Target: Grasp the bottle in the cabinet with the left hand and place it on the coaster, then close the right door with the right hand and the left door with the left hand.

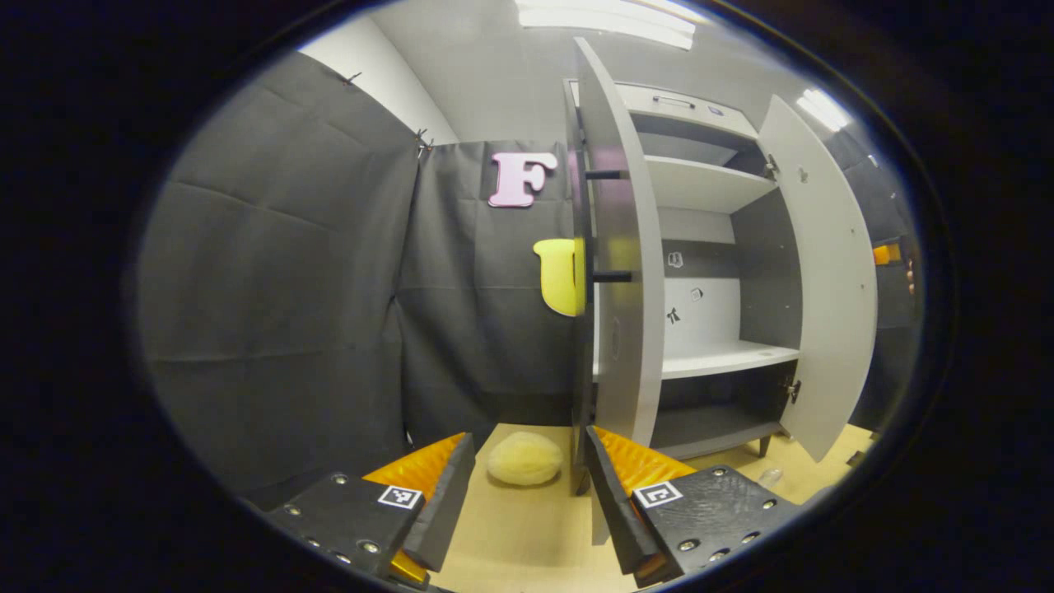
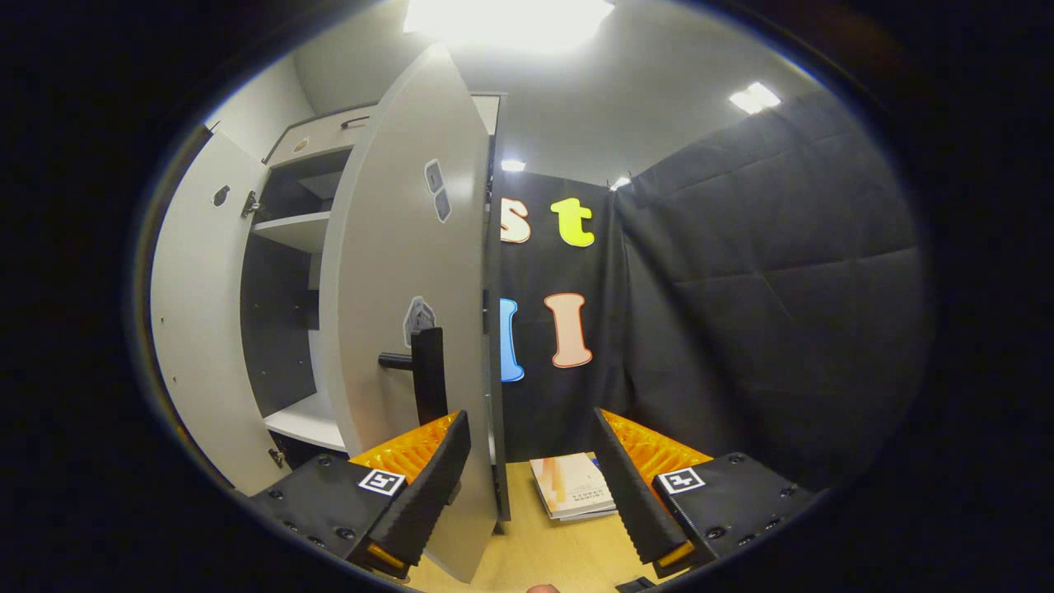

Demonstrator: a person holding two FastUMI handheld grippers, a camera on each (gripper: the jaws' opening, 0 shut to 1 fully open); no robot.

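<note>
Right gripper [image 2: 529, 416] was spread wide and held nothing. The free edge of the right door [image 2: 395, 272] ran down between its fingers, close to the left-hand one, and we could not tell whether it touched. We judged this door to be the part in hand. It stood swung well out from the cabinet [image 1: 725, 358], its black handle [image 2: 428, 375] on the outer face just above the gripper.

We rated the door a stiff, flat panel that swings lightly on its hinges, with a smooth face that offers little for a pinch. We therefore advised pushing on the outer face near the free edge, or hooking the handle, rather than clamping the panel.

Left gripper [image 1: 531, 435] was likewise wide and empty, with the edge of the open left door [image 1: 626, 329] rising just beside its right-hand finger. The shelves in sight were bare. We could not locate the bottle with certainty. A pale yellow round pad [image 1: 525, 458], possibly the coaster, lay on the wooden surface [image 1: 527, 535] ahead of the left gripper. A booklet [image 2: 572, 486] lay near the right gripper.
</note>
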